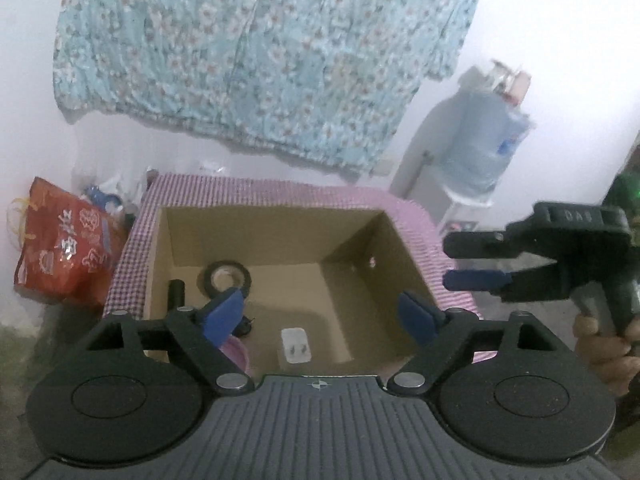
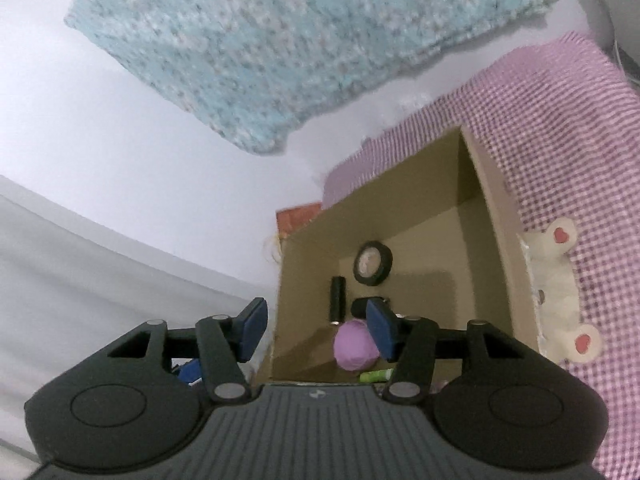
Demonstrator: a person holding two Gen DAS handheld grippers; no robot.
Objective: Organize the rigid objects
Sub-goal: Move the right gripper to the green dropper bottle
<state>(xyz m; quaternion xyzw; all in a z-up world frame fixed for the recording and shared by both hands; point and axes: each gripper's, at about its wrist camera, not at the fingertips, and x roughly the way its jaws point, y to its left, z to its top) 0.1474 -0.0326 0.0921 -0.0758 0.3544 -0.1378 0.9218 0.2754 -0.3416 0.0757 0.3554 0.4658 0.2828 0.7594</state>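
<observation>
Cardboard box (image 1: 280,236) held a tape roll (image 1: 227,277), white charger (image 1: 296,346) and purple ball (image 2: 356,345); I kept both grippers' fingers (image 1: 222,312) open, gripping nothing.

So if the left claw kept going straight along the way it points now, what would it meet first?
Most likely the floor of the cardboard box, in the bare stretch just beyond the white charger plug. The left claw stands open and empty over the box. Depth is hard to judge through the fisheye, so the plug itself is possible.
</observation>
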